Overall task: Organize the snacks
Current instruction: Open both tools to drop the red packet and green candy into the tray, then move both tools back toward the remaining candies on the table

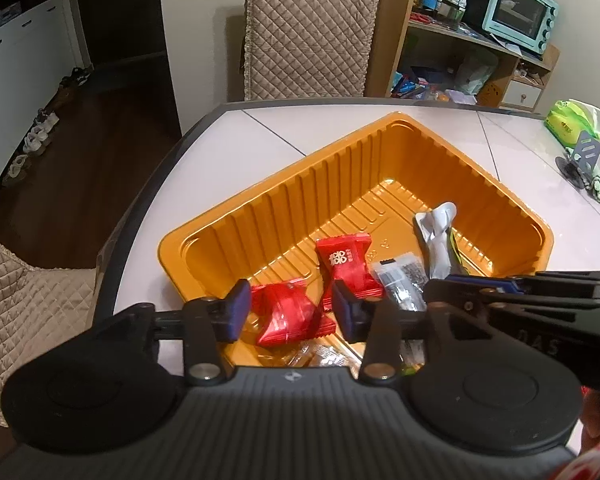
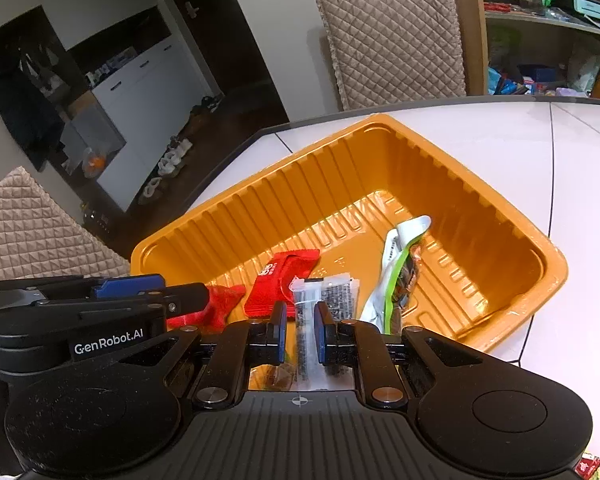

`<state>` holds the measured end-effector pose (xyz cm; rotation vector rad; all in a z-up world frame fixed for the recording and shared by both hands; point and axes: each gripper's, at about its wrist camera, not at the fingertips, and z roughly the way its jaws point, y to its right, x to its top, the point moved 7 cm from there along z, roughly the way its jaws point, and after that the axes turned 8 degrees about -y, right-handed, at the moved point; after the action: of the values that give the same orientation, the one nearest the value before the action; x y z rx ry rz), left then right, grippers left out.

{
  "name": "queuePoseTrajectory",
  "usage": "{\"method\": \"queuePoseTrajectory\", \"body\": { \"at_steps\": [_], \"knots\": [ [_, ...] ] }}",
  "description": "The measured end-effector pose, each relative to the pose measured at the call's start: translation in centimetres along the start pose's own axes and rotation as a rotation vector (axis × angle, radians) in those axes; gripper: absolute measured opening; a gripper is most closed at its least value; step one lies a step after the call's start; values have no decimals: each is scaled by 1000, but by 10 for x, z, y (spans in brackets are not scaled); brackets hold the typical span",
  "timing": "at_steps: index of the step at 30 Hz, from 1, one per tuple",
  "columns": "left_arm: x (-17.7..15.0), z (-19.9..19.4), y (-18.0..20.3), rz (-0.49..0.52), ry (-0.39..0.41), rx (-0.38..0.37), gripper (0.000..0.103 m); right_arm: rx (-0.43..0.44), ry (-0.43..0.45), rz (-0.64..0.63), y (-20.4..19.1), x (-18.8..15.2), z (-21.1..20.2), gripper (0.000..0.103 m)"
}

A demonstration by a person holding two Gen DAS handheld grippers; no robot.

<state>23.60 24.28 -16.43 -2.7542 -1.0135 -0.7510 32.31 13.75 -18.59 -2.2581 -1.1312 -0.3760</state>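
An orange plastic tray sits on the white table. In it lie two red snack packets, a clear packet with dark print and a silver-green wrapper. My left gripper is open over the tray's near end, its jaws on either side of the nearer red packet. My right gripper has its jaws narrowly apart around the clear packet's near end; whether they grip it is unclear. It enters the left wrist view from the right.
A quilted chair stands behind the table. A cluttered shelf with a mint toaster oven is at the back right. A green tissue pack and a small stand sit at the table's right. More wrappers lie under the grippers.
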Motion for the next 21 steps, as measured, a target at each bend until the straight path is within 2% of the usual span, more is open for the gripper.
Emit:
{"method": "queuePoseTrajectory", "body": {
  "at_steps": [2, 4, 8, 10, 12, 14, 21],
  "knots": [
    [0, -2, -1, -10, -2, -6, 44, -1, 4, 2, 0, -1, -3, 15],
    [0, -4, -1, -16, -2, -6, 50, -5, 5, 2, 1, -2, -6, 15],
    [-1, -11, -1, -21, 3, -10, 51, -15, 6, 7, 3, -4, -12, 18],
    [-1, -15, -1, -25, 7, -11, 53, -17, 14, 17, 4, -5, -17, 31],
    [-2, -19, 0, -30, 9, -15, 59, -20, 43, 30, 6, -5, -24, 64],
    [-4, -25, -1, -35, 12, -15, 61, -22, 83, 33, 6, -5, -33, 70],
    [-9, -48, 2, -44, 38, -33, 64, -19, 116, 57, 8, -8, -59, 72]
  ]
}}
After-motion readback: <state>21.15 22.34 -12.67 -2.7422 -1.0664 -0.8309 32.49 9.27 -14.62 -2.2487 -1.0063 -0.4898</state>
